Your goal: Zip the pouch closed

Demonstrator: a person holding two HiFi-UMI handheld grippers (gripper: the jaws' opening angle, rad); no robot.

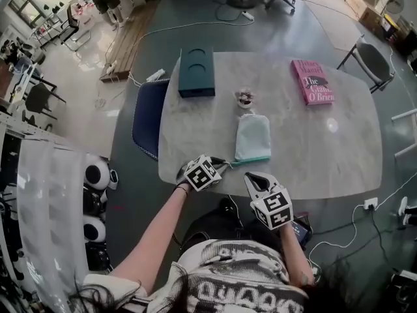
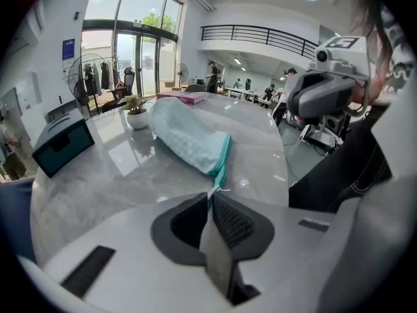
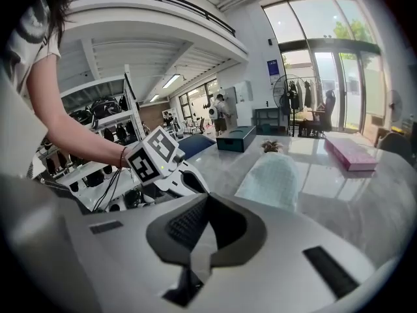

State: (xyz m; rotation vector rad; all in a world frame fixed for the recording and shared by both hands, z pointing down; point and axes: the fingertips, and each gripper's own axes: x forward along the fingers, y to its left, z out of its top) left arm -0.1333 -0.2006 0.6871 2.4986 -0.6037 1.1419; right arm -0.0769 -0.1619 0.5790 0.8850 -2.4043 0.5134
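A pale mint pouch (image 1: 253,137) lies on the marble table (image 1: 326,155) with its teal zipper edge (image 1: 251,160) toward me. My left gripper (image 1: 223,164) sits at that edge's left corner. In the left gripper view its jaws (image 2: 210,195) are closed on the thin white zipper pull (image 2: 217,188) that hangs from the pouch (image 2: 186,135). My right gripper (image 1: 249,177) hovers just in front of the table's near edge, right of the left one, and holds nothing. In the right gripper view its jaws (image 3: 207,197) meet, with the pouch (image 3: 270,180) beyond them.
A dark teal box (image 1: 197,72) stands at the table's far left, a small potted plant (image 1: 245,98) just beyond the pouch, and a pink book (image 1: 312,81) at the far right. A blue chair (image 1: 147,116) is tucked at the table's left side.
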